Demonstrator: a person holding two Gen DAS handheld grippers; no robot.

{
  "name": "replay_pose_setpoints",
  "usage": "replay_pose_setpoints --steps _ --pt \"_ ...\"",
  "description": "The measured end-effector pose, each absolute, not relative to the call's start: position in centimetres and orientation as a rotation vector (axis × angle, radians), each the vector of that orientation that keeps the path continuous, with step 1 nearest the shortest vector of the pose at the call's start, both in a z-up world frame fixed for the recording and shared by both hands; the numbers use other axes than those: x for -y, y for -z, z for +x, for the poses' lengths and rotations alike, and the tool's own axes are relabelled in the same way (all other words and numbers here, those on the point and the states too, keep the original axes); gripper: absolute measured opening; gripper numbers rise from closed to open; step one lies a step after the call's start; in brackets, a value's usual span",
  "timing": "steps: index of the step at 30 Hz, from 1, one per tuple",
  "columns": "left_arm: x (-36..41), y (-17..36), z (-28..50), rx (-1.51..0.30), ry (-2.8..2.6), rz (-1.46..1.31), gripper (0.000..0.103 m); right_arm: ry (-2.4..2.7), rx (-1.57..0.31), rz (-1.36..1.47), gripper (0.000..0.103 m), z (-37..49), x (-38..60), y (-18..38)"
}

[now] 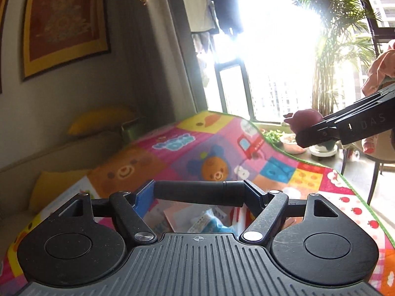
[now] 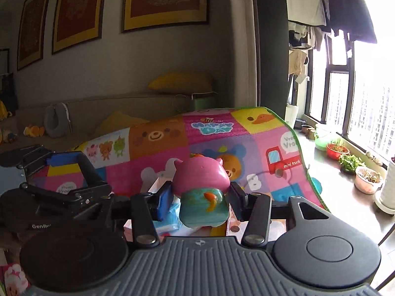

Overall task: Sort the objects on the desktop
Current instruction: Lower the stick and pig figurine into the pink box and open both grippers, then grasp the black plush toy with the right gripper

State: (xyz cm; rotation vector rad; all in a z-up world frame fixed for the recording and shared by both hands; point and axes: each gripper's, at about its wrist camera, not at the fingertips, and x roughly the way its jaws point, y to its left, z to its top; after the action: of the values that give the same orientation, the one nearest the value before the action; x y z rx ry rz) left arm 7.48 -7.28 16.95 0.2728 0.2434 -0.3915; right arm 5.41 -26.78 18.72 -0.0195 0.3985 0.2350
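My right gripper (image 2: 201,198) is shut on a pig figurine (image 2: 201,185) with a pink head and a teal body bearing an orange fish, held above the table. It also shows in the left wrist view (image 1: 305,119), at the right between the right gripper's fingers. My left gripper (image 1: 197,193) is shut on a black cylindrical marker (image 1: 197,192) held crosswise. In the right wrist view the left gripper (image 2: 74,162) sits at the left with the marker (image 2: 87,169). Below both grippers lies a clear box (image 2: 158,185) holding packets and papers (image 1: 209,222).
A colourful cartoon play mat (image 1: 172,153) covers the table (image 2: 246,138). A sofa with yellow cushions (image 2: 182,81) stands behind it. Potted plants (image 2: 367,180) line the window sill at the right. A chair (image 1: 380,157) stands beyond the table's right edge.
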Motion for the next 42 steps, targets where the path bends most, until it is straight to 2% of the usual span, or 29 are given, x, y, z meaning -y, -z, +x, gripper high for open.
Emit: replay_pose_setpoints --steps 4,5,6,8,12,18,19,20,23,31,42 --pt "8.0 -15.7 12.1 -0.294 0.4 0.247 0.081 -0.233 -0.493 0.051 0.049 11.5 26.8 -17.9" --pt "7.9 -15.3 13.3 -0.319 0.403 0.228 0.081 -0.224 -0.522 0.057 0.051 13.2 26.6 -17.1" --pt "7.8 -15.0 14.4 -0.343 0.404 0.208 0.081 -0.202 -0.544 0.065 0.058 14.5 26.4 -16.2" --pt "7.3 -14.3 16.1 -0.38 0.412 0.173 0.081 -0.175 -0.566 0.09 0.06 16.1 26.5 -14.8" --pt "7.2 -12.7 18.4 -0.431 0.459 0.144 0.081 -0.157 -0.567 0.153 0.071 16.7 28.0 -12.6" --pt "9.7 -11.2 21.1 -0.44 0.513 0.189 0.081 -0.112 -0.561 0.133 0.074 16.4 29.8 -10.6" --pt "10.2 -11.3 21.6 -0.429 0.519 0.198 0.085 -0.115 -0.559 0.13 0.075 16.4 29.9 -10.3" --pt "10.7 -11.4 22.3 -0.431 0.517 0.204 0.1 -0.119 -0.558 0.127 0.075 16.3 30.0 -10.1" --pt "10.5 -12.1 23.3 -0.437 0.474 0.171 0.101 -0.12 -0.557 0.111 0.076 16.1 29.9 -9.4" --pt "2.9 -11.0 17.8 -0.446 0.311 0.148 0.103 -0.125 -0.561 -0.012 0.078 13.8 28.0 -7.4" --pt "-7.8 -3.5 7.6 -0.584 0.053 0.039 0.103 -0.285 -0.497 -0.227 0.082 9.4 18.7 -7.8"
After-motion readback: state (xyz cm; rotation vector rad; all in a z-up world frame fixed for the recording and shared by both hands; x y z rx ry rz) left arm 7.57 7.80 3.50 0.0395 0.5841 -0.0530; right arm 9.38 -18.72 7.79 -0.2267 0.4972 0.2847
